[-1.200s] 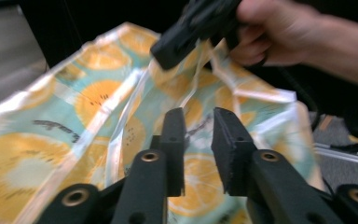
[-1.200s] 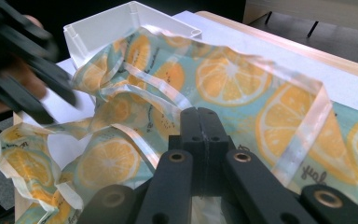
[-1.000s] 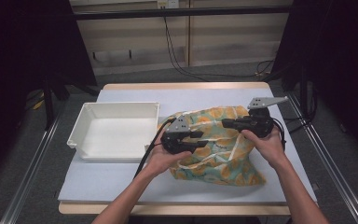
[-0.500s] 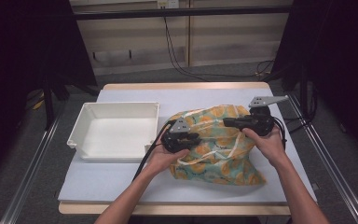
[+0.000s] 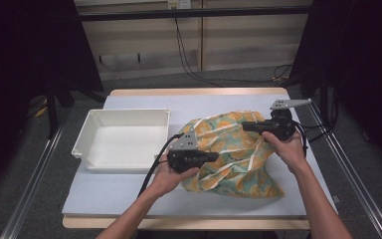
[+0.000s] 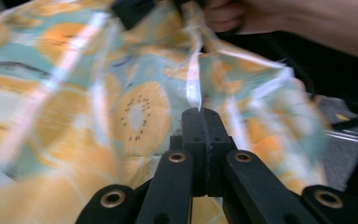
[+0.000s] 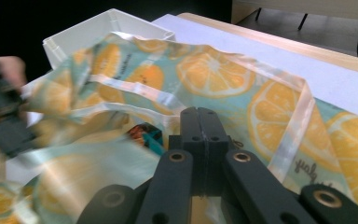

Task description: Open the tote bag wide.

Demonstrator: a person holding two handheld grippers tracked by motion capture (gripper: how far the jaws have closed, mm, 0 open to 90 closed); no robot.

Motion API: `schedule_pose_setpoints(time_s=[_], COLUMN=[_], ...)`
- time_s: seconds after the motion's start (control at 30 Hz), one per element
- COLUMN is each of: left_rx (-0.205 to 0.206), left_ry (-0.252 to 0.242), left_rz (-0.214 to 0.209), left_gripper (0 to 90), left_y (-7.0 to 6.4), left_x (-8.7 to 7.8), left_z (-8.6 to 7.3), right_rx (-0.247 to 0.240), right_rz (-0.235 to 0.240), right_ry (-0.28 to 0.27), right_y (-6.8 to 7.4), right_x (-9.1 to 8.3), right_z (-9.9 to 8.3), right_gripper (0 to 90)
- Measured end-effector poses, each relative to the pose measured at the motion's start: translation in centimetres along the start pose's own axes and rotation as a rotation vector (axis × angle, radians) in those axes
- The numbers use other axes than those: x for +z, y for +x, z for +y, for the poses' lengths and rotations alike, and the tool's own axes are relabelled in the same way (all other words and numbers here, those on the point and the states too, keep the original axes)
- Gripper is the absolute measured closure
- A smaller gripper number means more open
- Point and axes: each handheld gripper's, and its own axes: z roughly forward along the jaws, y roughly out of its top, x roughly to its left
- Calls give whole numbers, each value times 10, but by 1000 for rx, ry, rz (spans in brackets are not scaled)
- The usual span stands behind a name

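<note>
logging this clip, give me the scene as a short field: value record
surface: table with pale cover
main item: fruit-print bag, crumpled, right of centre
left claw: jaws together, pinching the bag's fabric
right claw: jaws together on the bag's edge
inside bag: small orange and teal item, partly hidden
other: white tray, left of the bag

right gripper [image 7: 200,112] fingers closed on bag [image 7: 223,74] | white tray [image 7: 107,23] beyond | table [image 7: 261,60]
</note>
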Motion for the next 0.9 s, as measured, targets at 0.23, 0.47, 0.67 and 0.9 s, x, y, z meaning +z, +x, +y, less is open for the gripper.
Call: schedule_pose_setpoints(time_s=[0.23, 0.47, 0.67, 0.9], left_rx=[30, 42, 55, 69], left_ry=[-8, 8, 43, 100], left_rz=[-117, -181, -240, -293], left_gripper=[900, 900, 900, 900], left_y=[-37, -58, -73, -87], left_x=[-10, -17, -20, -25], left_z=[-5, -17, -27, -47], right_rx=[34, 50, 56, 60], right_rz=[-13, -22, -52, -116], right_ry=[-6, 5, 23, 59], right_y=[-11, -21, -31, -40], right_x=[2, 9, 18, 32], right_z=[-2, -2, 0, -6], right_gripper=[900, 900, 900, 900])
